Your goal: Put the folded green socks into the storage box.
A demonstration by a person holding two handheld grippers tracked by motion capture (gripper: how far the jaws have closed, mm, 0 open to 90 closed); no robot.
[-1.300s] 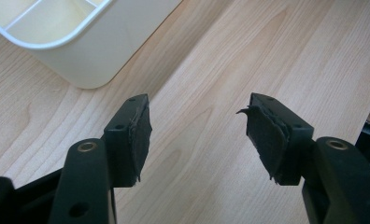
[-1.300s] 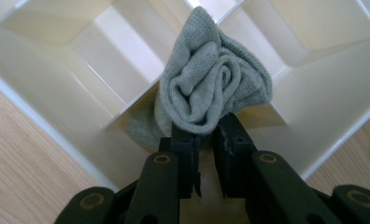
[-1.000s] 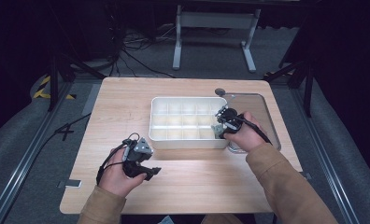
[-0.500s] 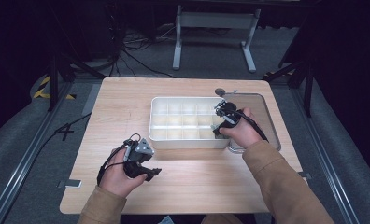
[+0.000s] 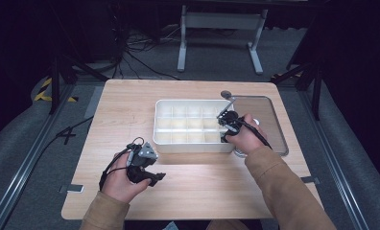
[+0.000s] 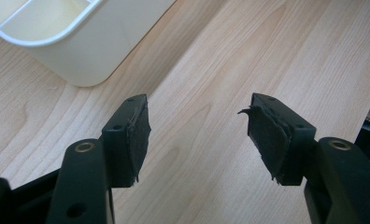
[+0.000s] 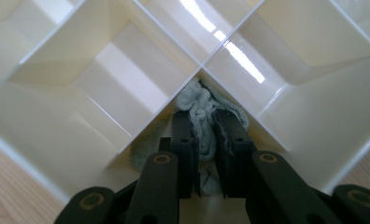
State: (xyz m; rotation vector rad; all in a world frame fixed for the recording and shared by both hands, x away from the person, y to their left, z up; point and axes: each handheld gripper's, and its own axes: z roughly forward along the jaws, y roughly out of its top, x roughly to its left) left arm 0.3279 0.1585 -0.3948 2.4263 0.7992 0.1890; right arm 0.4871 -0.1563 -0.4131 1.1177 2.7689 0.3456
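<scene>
1. Black rubber-padded jaws of the right gripper (image 7: 205,140) are pinched on a pale grey-green knitted cloth bundle (image 7: 202,105), which bulges up between the pads.
2. That bundle sits in a corner compartment of the white plastic divided organiser box (image 5: 178,143), at the box's near right corner, pushed against the point where two dividers meet.
3. It looks soft, light and limp: it should crush under the grip without slipping, and loose ends will likely droop and could catch on a divider when lifted. The bunched middle, where the jaws now bite, seems the best hold.
4. Beside the box's right edge lies a clear plastic lid (image 5: 269,120) on the light wooden table (image 5: 121,105).
5. The left gripper (image 6: 197,135) rests near the table's front edge, jaws spread wide and empty, just off the box's near left corner.
</scene>
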